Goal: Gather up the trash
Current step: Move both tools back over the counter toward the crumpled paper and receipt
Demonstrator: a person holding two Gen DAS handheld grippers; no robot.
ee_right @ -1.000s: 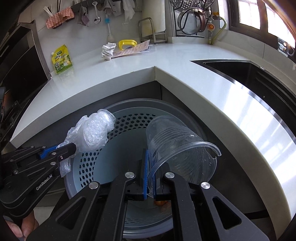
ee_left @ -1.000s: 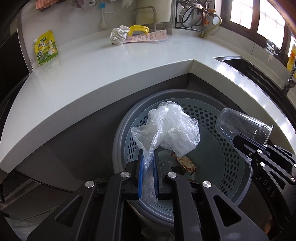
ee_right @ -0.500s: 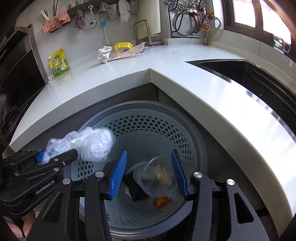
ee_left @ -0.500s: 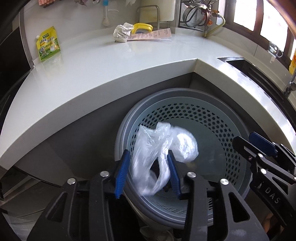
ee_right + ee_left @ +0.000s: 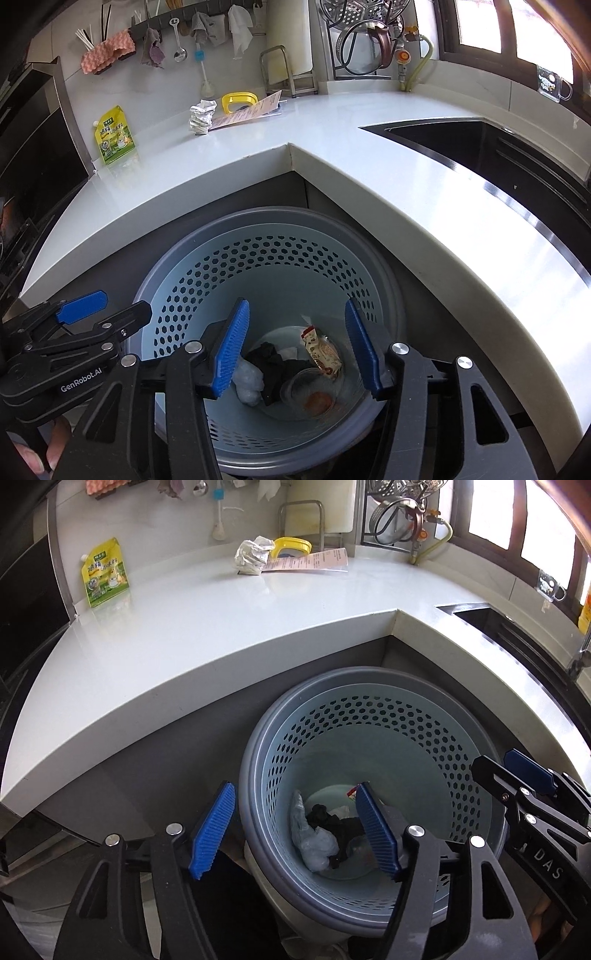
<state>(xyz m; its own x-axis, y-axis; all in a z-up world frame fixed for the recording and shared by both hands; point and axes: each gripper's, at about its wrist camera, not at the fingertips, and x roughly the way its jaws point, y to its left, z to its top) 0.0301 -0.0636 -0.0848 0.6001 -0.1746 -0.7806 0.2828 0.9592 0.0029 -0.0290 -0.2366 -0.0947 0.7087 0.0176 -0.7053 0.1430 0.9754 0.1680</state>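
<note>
Left wrist view: left gripper (image 5: 295, 830) seen opening, nothing between its pads; plastic bag (image 5: 312, 840) lies at the bottom of the bin (image 5: 369, 686).

Right wrist view: right gripper (image 5: 297, 349) opening, empty; clear cup (image 5: 310, 393) lies in the bin beside the bag.

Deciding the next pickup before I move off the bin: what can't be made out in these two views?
- Left wrist view: the clear cup in the trash basket is mostly behind the left gripper's right finger.
- Both views: print on the paper sheet and green pouch is too small.
- Crumpled paper: cannot tell what it is made of.
- Sink: interior dark, contents unseen.
</note>
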